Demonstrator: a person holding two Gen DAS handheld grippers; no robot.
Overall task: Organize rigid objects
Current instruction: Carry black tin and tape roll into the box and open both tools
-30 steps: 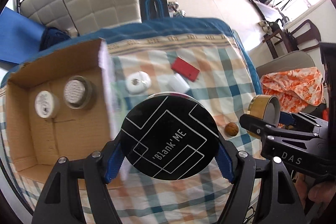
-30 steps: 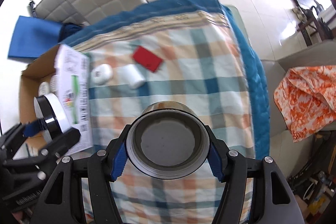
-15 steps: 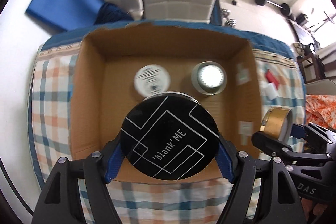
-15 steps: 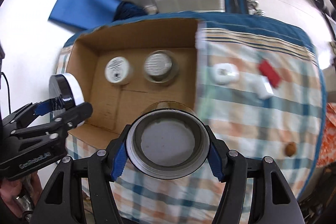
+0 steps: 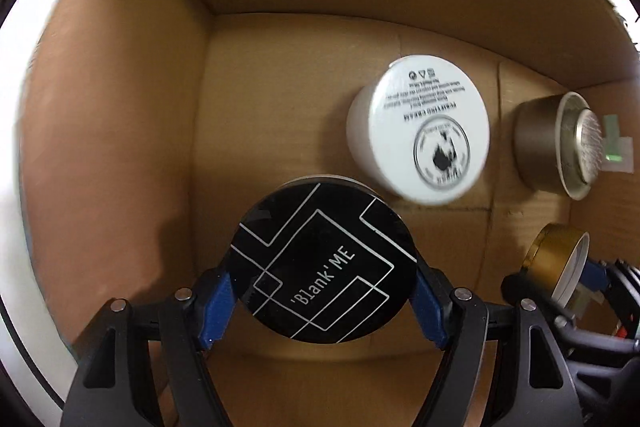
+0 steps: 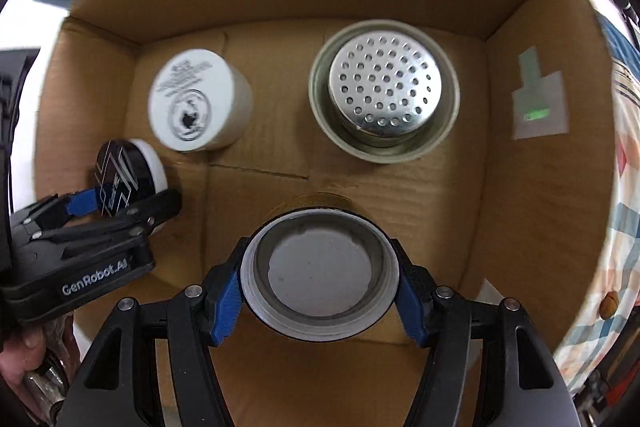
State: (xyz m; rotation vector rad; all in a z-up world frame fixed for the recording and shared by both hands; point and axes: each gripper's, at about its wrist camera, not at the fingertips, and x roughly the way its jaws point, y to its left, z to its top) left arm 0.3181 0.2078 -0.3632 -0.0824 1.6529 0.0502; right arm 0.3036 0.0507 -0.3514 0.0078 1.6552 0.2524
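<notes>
Both grippers are down inside the cardboard box (image 5: 120, 107) (image 6: 540, 207). My left gripper (image 5: 324, 291) is shut on a round black-lidded jar (image 5: 324, 267) marked 'Blank'ME, low over the box floor near the left wall. That same black-lidded jar (image 6: 120, 179) shows at the left of the right wrist view. My right gripper (image 6: 320, 291) is shut on a gold jar (image 6: 320, 271) with a white rim, over the floor's near middle. The gold jar (image 5: 556, 263) appears at the right of the left wrist view. On the box floor stand a white cream jar (image 5: 420, 135) (image 6: 196, 103) and a metal perforated tin (image 5: 560, 143) (image 6: 384, 91).
Box walls close in on all sides. A paper label (image 6: 540, 99) sticks to the right inner wall. Outside the right wall lies the checked cloth (image 6: 624, 227) with a small brown nut (image 6: 610, 305). A person's hand (image 6: 24, 359) holds the left gripper.
Both grippers moved from over the checked cloth to over the box, then sank inside it, each still carrying its jar. The box floor and its two jars now loom much closer.
</notes>
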